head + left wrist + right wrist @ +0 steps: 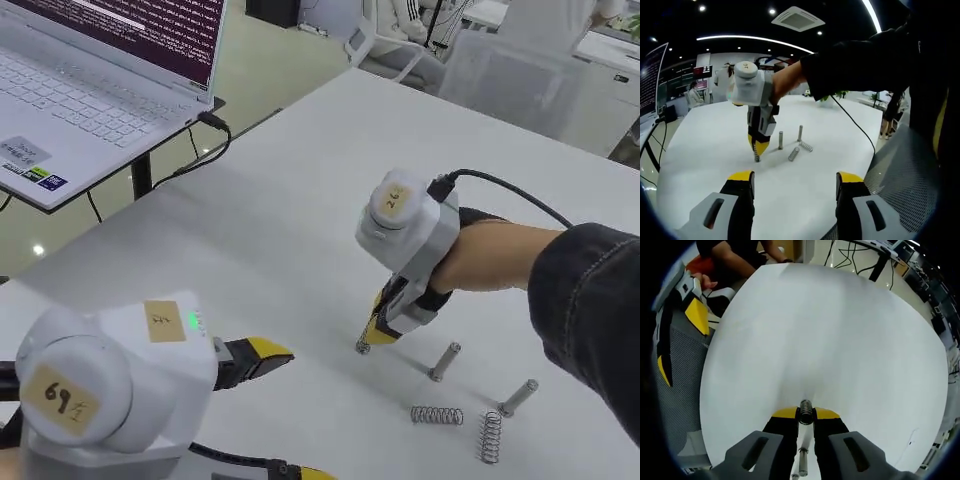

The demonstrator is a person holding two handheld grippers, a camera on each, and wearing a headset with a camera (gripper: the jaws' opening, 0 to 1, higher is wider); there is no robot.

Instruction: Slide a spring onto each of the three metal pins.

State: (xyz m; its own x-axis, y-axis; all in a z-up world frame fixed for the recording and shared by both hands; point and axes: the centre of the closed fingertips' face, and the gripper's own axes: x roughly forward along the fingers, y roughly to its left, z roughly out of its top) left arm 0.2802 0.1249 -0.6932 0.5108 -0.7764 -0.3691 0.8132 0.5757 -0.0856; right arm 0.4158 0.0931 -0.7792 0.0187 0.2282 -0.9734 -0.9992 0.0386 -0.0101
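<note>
Silvery coiled spring (806, 410) (upright) pinched in right hand-held gripper (805, 416).

in the head view the left hand-held gripper (295, 411) is cut by the bottom and left edges, its lower jaw showing as a yellow tip. the right hand-held gripper (368, 338) hides most of the spring (362, 346) pinched in its jaws; whether anything sits inside the coils cannot be told. in the right gripper view that spring is seen end-on, its length behind the jaws, and a blurred metal pin (802, 456) shows in the gap below them. the laptop (90, 80) runs off the top and left edges, the sleeve (590, 300) off the right.
</note>
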